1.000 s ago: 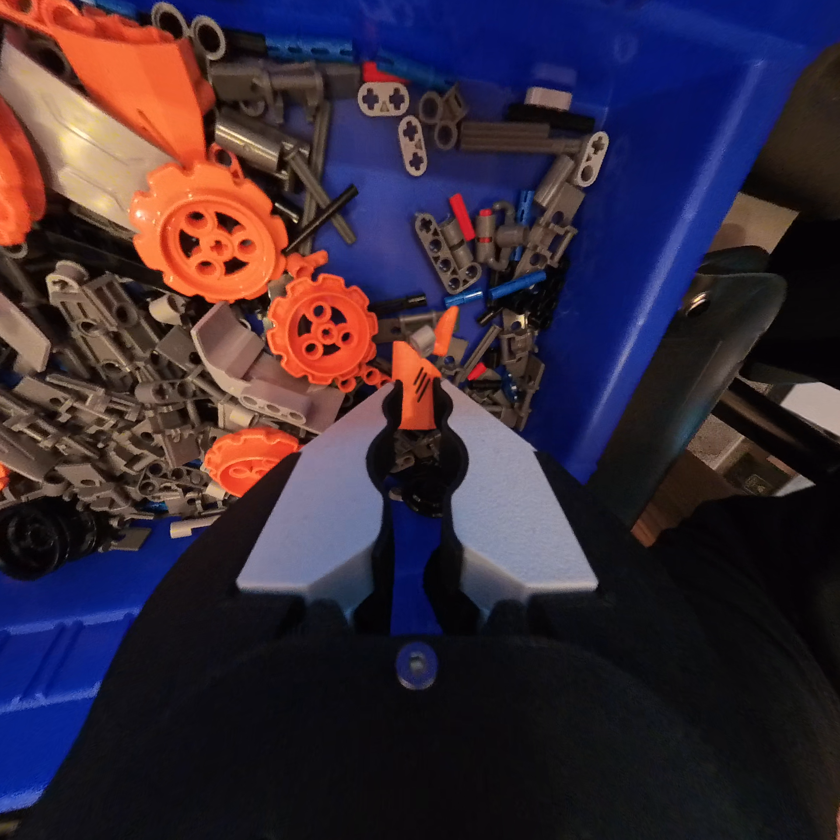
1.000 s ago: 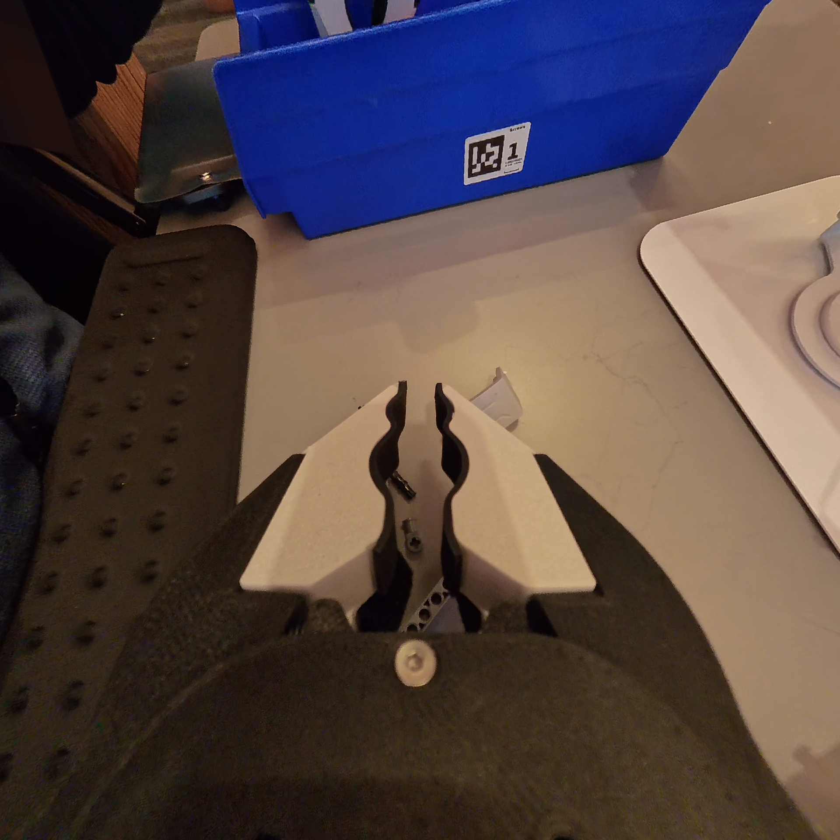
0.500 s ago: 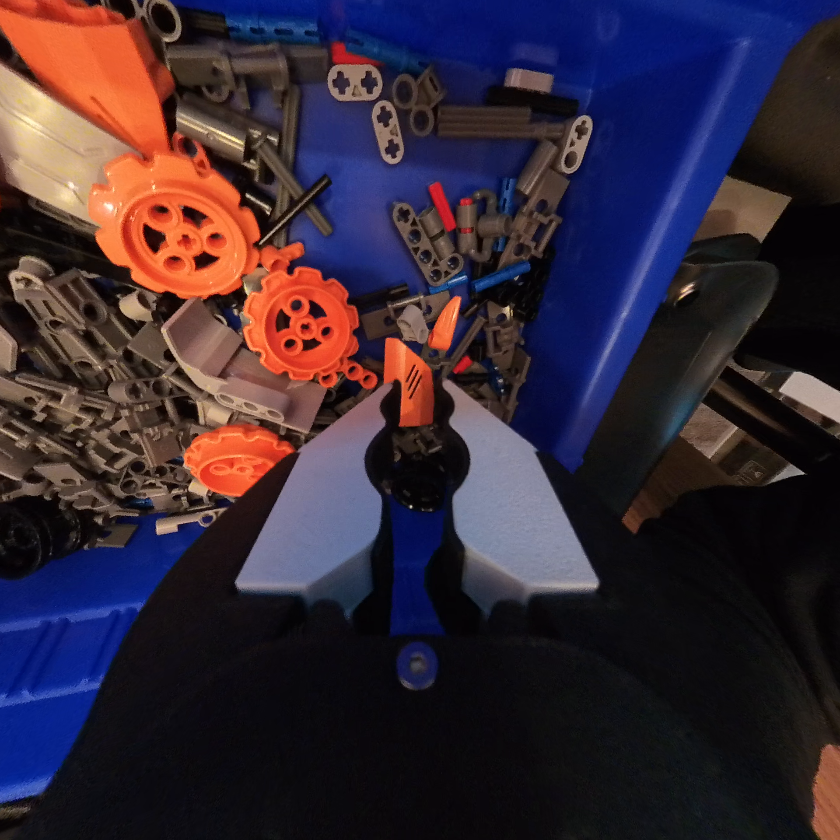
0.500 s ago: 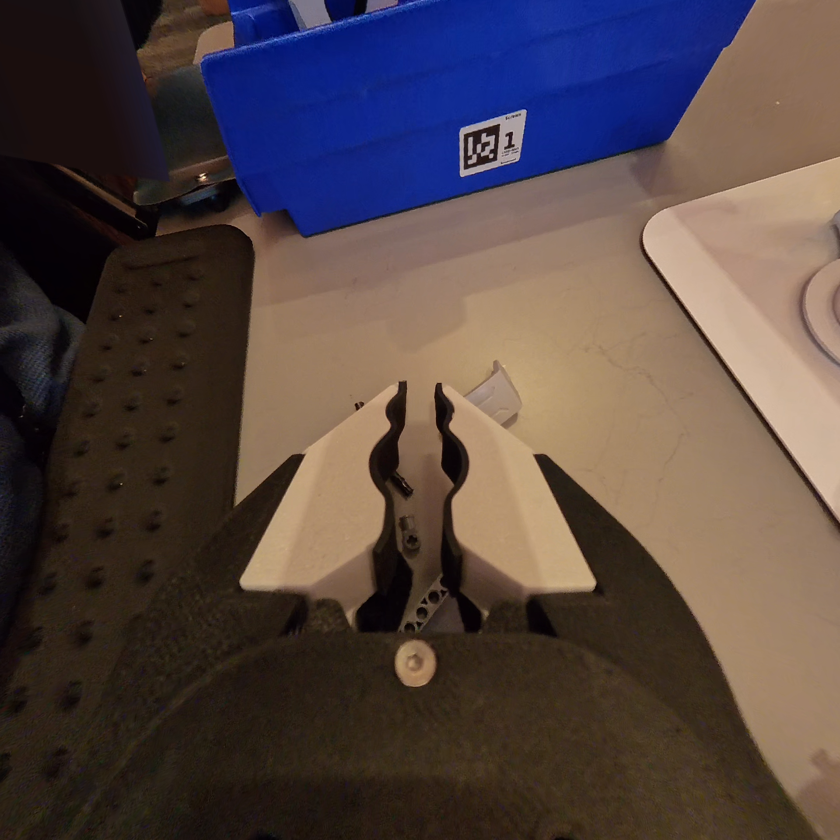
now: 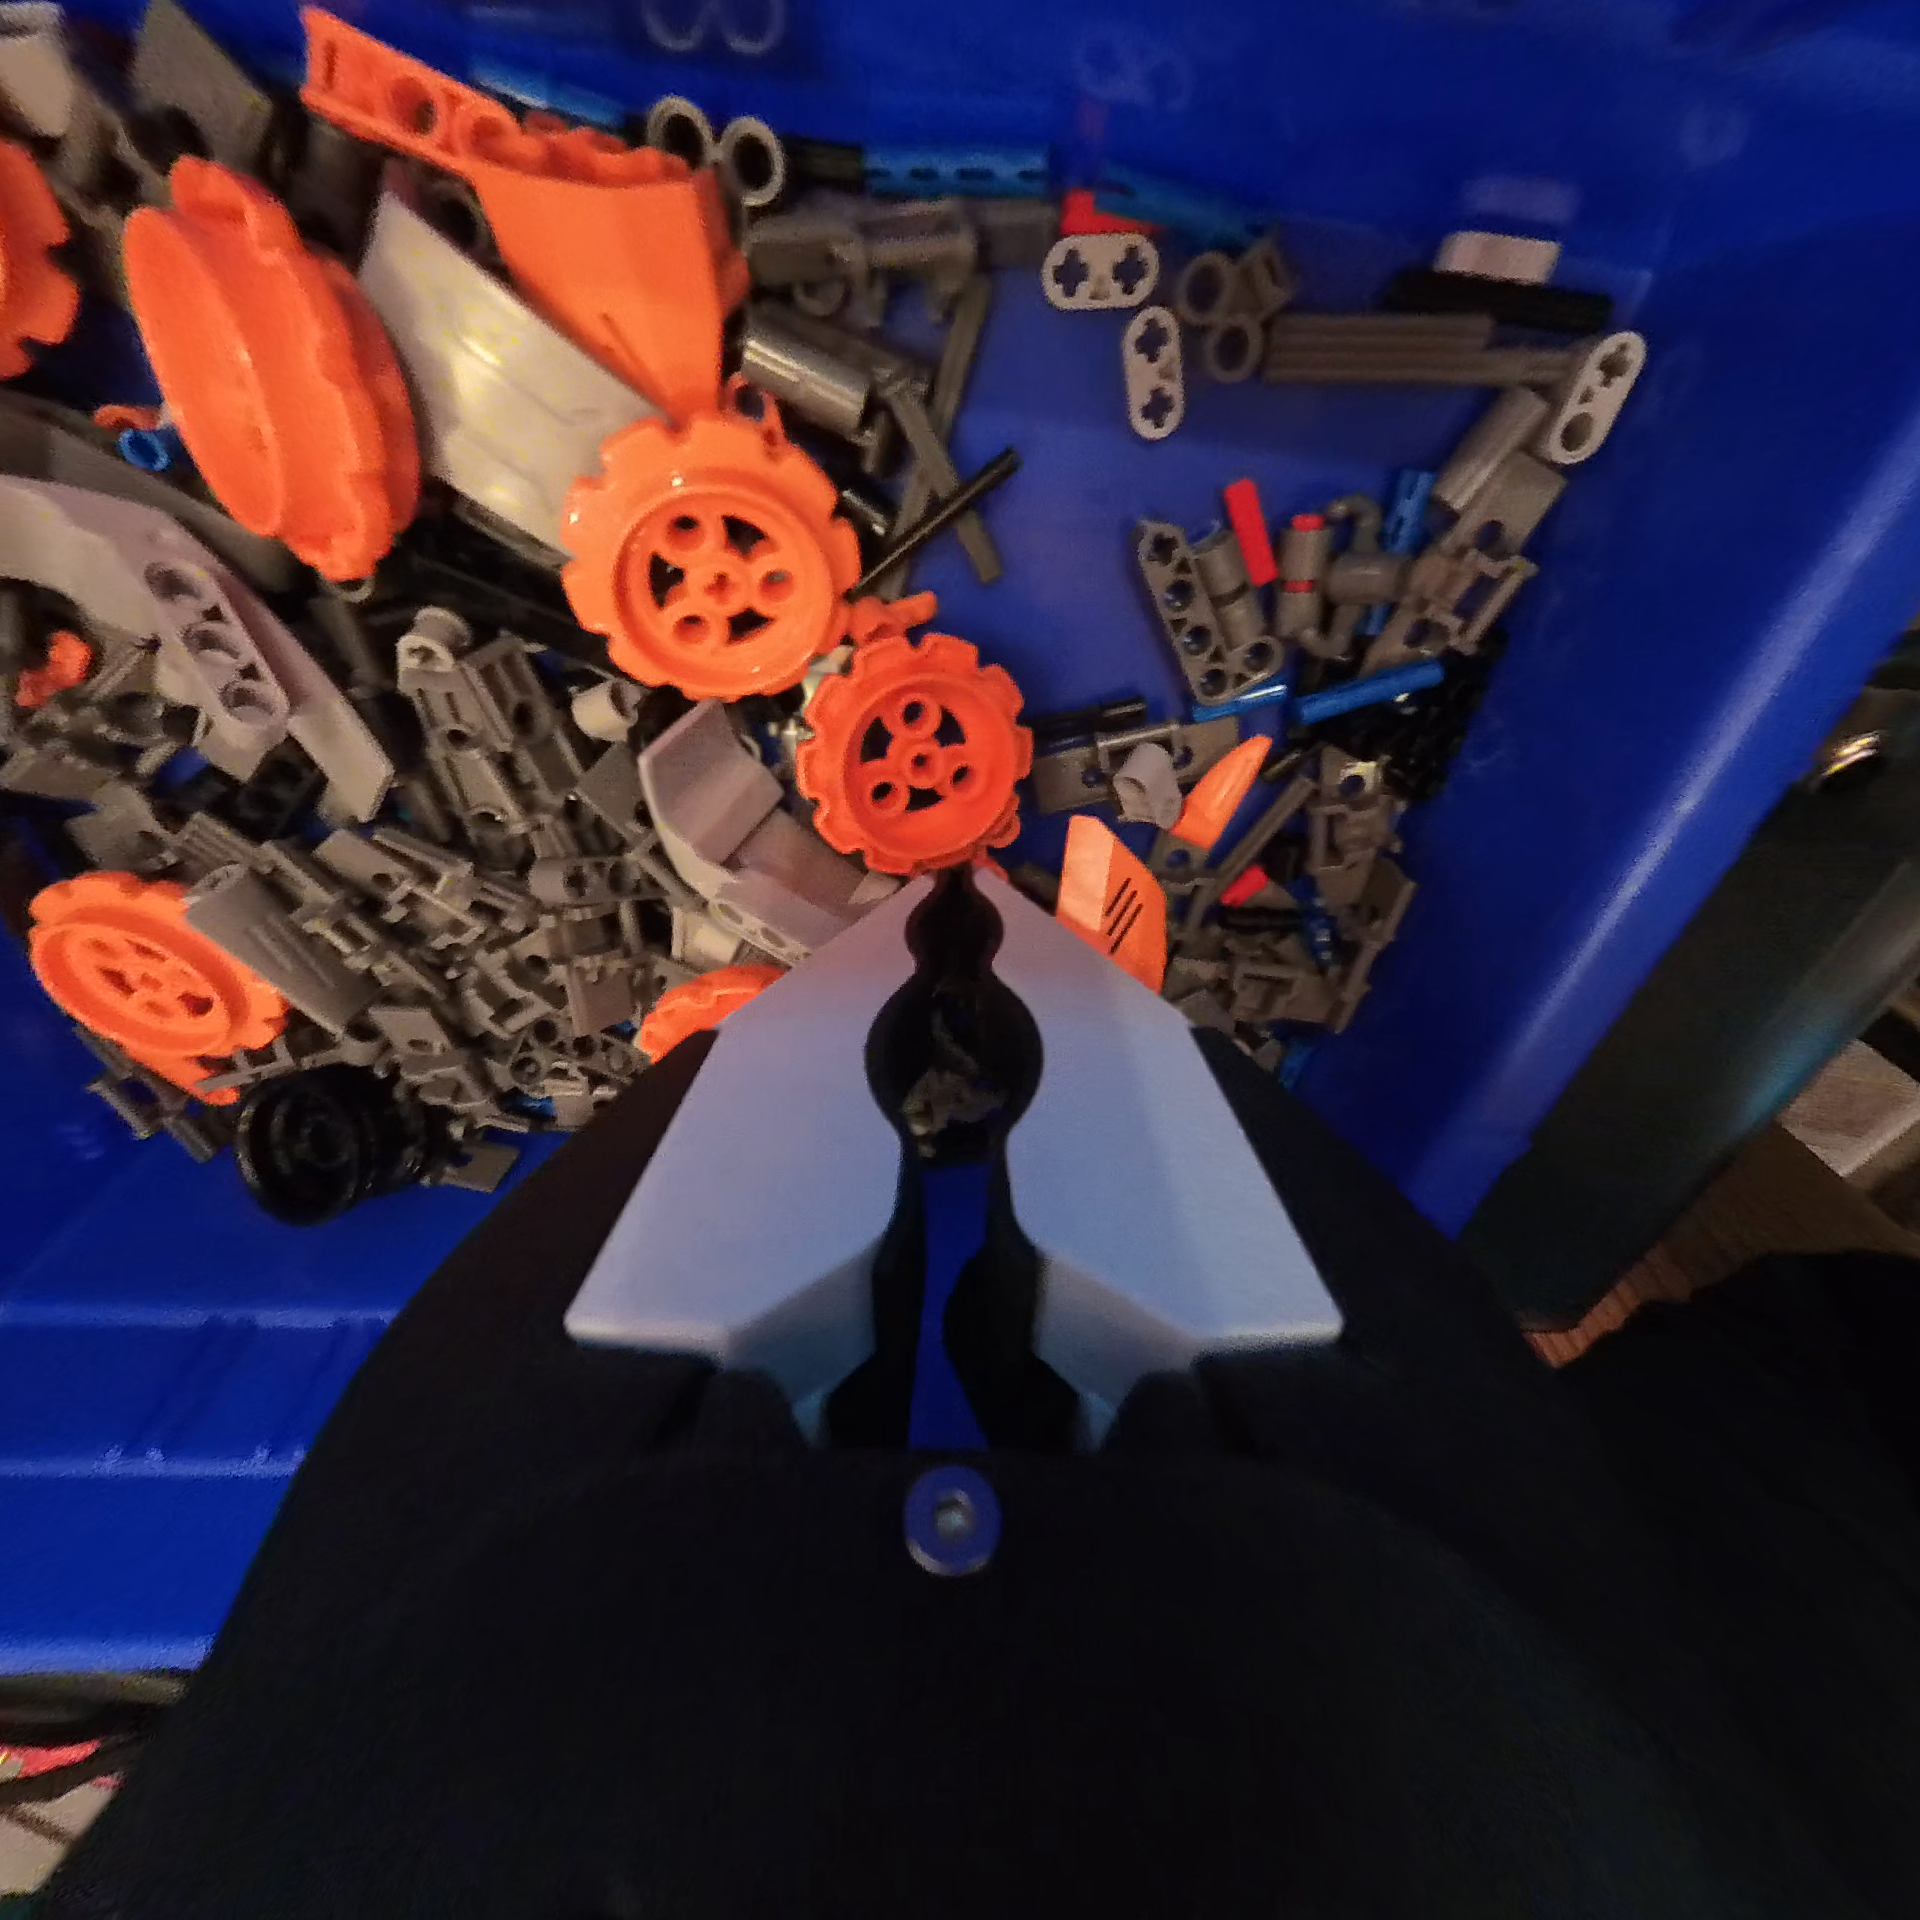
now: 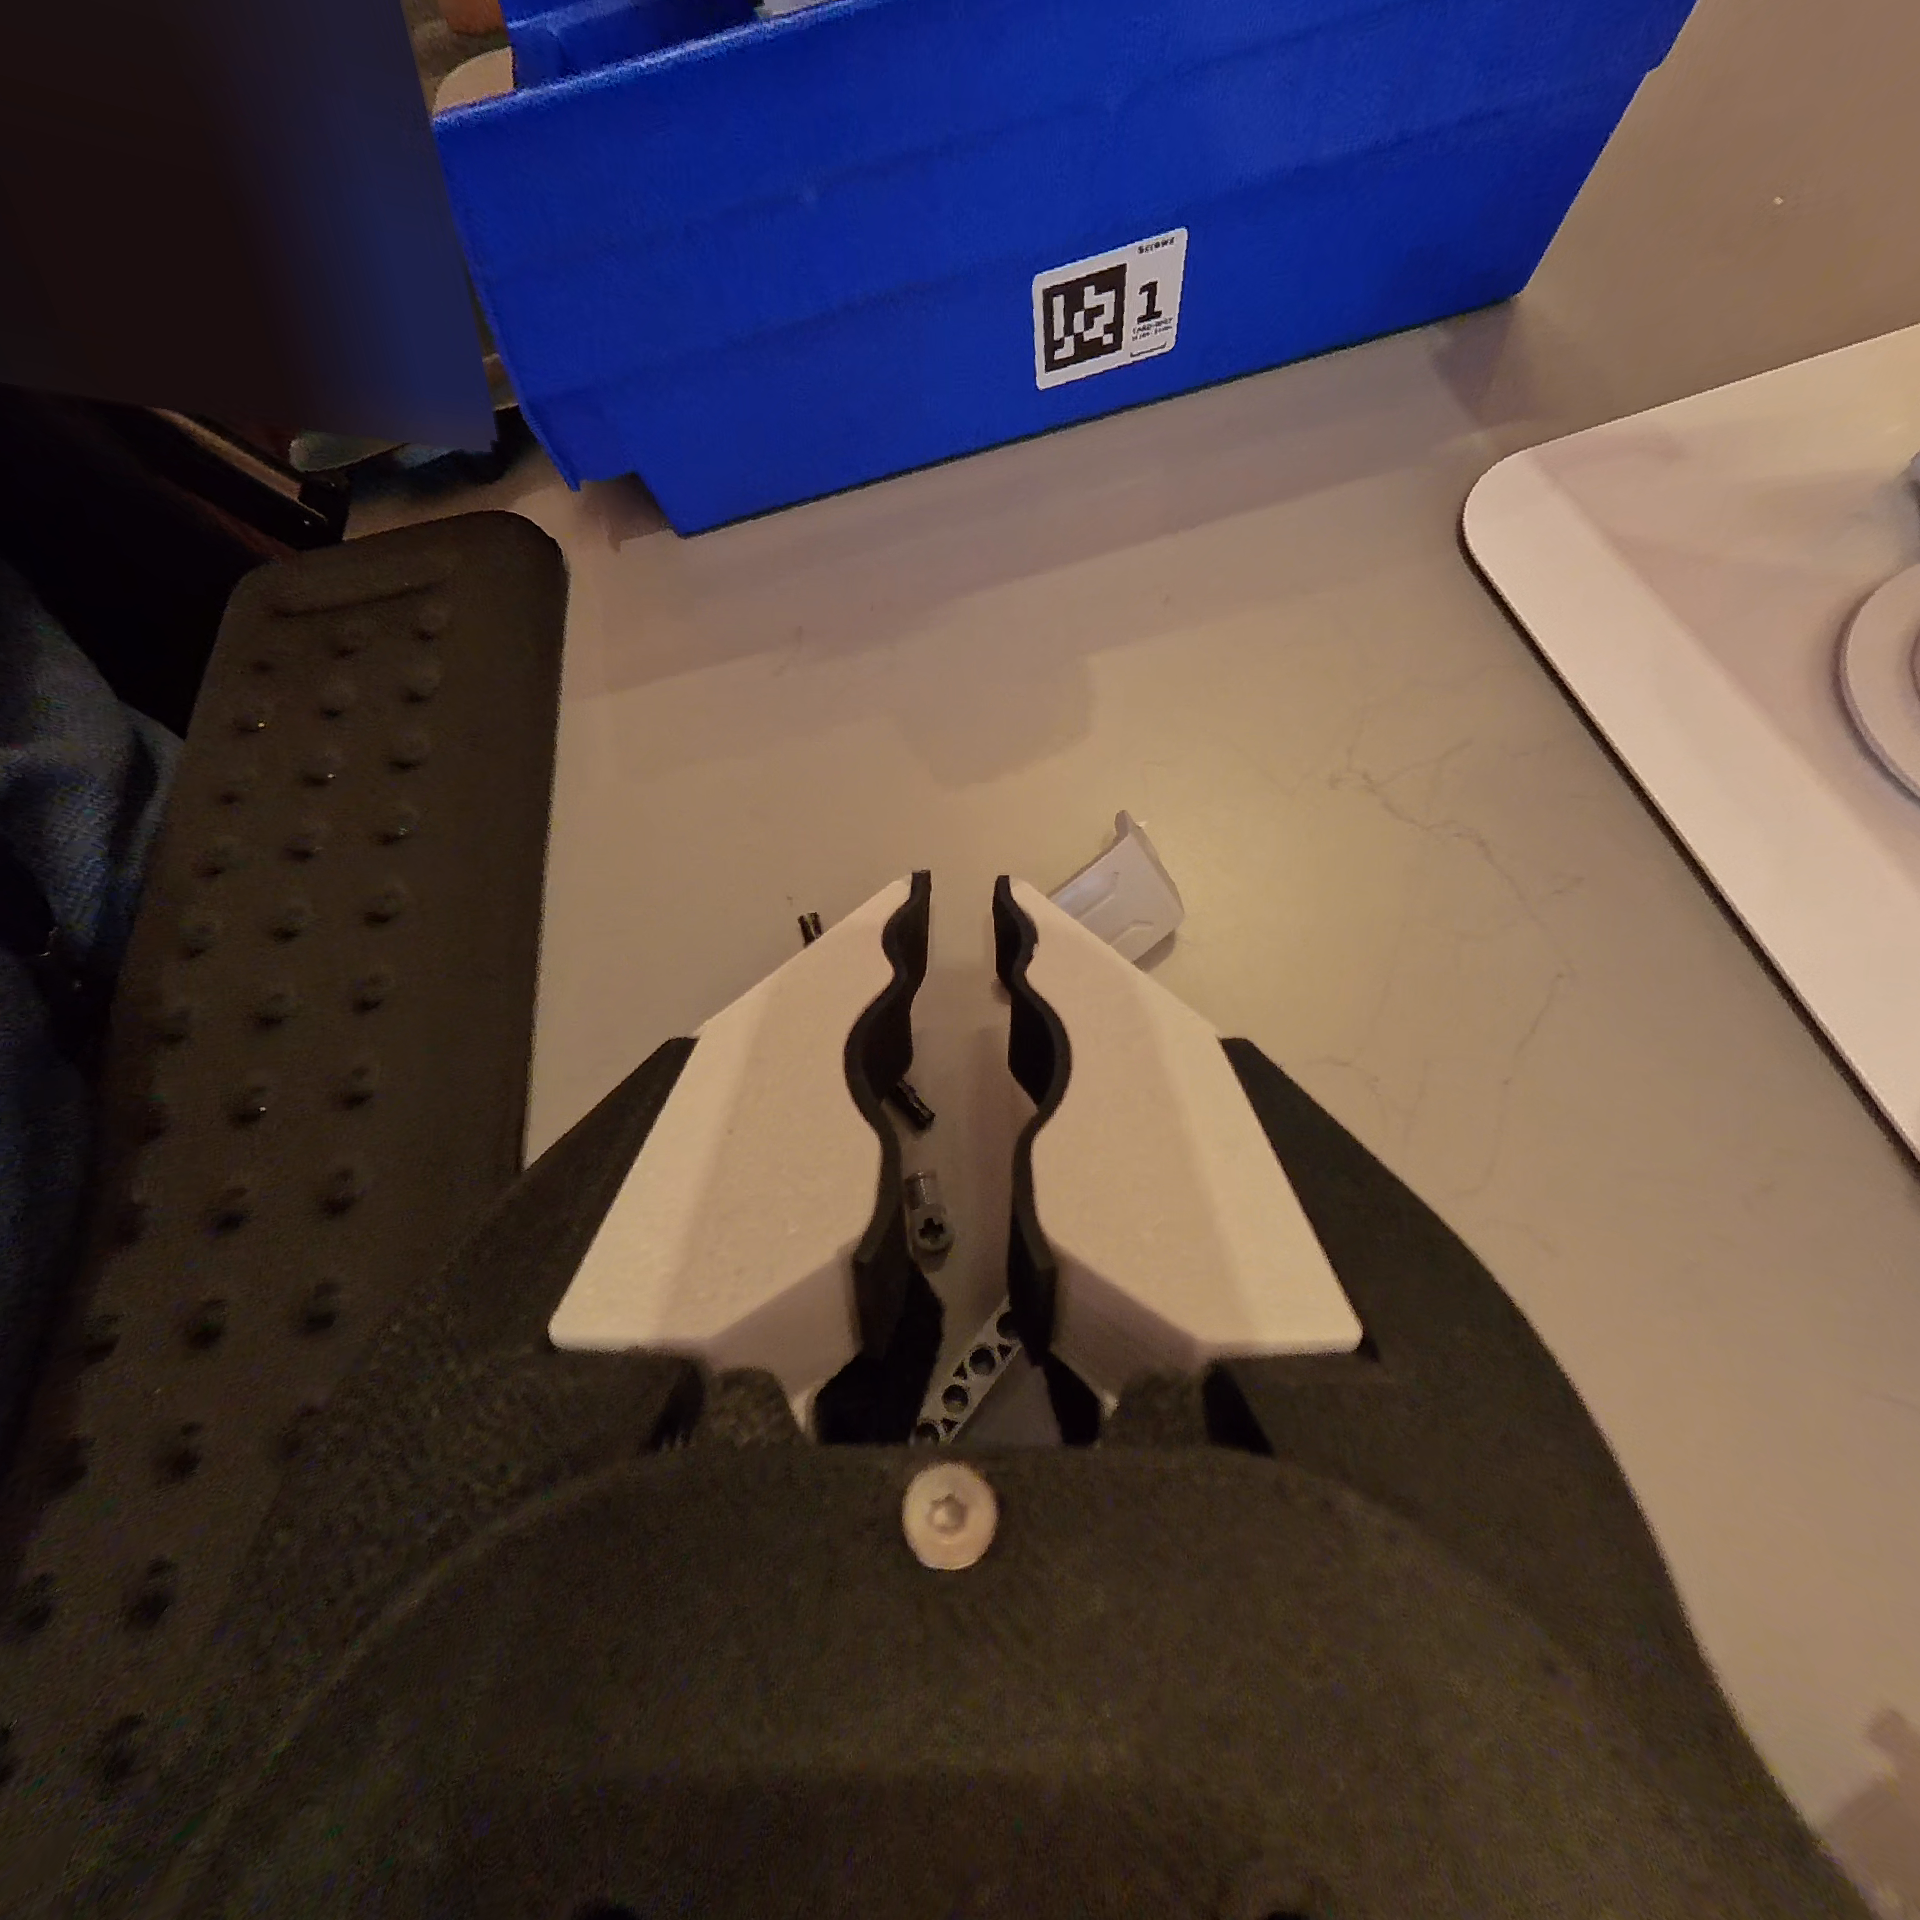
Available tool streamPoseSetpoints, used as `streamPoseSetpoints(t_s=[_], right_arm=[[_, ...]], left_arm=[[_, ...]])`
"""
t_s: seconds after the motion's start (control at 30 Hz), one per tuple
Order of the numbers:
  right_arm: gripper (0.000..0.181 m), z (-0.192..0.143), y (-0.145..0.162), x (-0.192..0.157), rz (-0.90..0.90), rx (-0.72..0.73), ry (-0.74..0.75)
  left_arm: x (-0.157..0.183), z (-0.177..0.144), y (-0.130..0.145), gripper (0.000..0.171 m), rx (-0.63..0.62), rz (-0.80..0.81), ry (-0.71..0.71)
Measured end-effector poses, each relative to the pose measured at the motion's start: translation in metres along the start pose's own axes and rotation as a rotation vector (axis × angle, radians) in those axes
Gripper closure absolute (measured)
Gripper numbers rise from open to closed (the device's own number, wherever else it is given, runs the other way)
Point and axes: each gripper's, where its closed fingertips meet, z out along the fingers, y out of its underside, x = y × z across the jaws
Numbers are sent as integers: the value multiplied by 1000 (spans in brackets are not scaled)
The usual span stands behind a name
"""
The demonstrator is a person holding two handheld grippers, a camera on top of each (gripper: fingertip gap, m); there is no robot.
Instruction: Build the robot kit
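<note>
Tips of the left tool (image 5: 951,883) are drawn together inside a blue bin (image 5: 1662,520), right at the near rim of a small orange toothed wheel (image 5: 914,753). The picture is blurred there, so I cannot tell whether they nip the rim or merely touch it. The wheel lies flat on a heap of grey building pieces (image 5: 468,883) with its hub facing up, so its axle line points up out of the bin. It has no long axis of its own. A larger orange wheel (image 5: 712,577) overlaps it on the far left, and an orange striped wedge (image 5: 1112,914) leans just beside the tool's right finger, long side running near to far.

The right tool (image 6: 956,883) hangs low over the worktop (image 6: 1299,727) with its jaws a little apart and nothing between them. Below the gap lie a black pin (image 6: 912,1101), a grey connector (image 6: 928,1226) and a holed grey beam (image 6: 977,1371). A pale curved panel (image 6: 1122,914) sits just right of the tip. A black studded mat (image 6: 312,935) lies to the left, a white tray (image 6: 1714,644) to the right and a labelled blue bin (image 6: 831,260) beyond.

In my judgement a hold on only the thin toothed rim is shallow. The wheel could pivot or slip, and the overlapping wheel and loose pieces could snag or be dragged along.
</note>
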Motion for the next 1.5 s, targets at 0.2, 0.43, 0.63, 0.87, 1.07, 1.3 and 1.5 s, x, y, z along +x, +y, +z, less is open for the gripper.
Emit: streamPoseSetpoints(t_s=[0.2, 0.43, 0.63, 0.87, 1.07, 1.3, 1.5], right_arm=[[172, 0, 1, 1, 6, -2, 2], [171, 1, 2, 1, 6, -6, -3], [171, 0, 1, 0, 2, -4, -2], [172, 0, 1, 1, 3, -3, -1], [172, -1, 0, 1, 7, 3, 0], [171, -1, 1, 2, 9, 0, 1], [171, -1, 1, 2, 8, 1, 1]], left_arm=[[27, -11, 5, 157, 45, 2, 141], [34, -1, 21, 147, -53, -17, 187], [29, 8, 17, 164, -83, 2, 148], [8, 1, 1, 164, -2, 21, 38], [-8, -4, -8, 165, 39, 20, -32], [-26, -9, -15, 164, 72, -14, -102], [-40, -19, -23, 164, 136, -31, -174]])
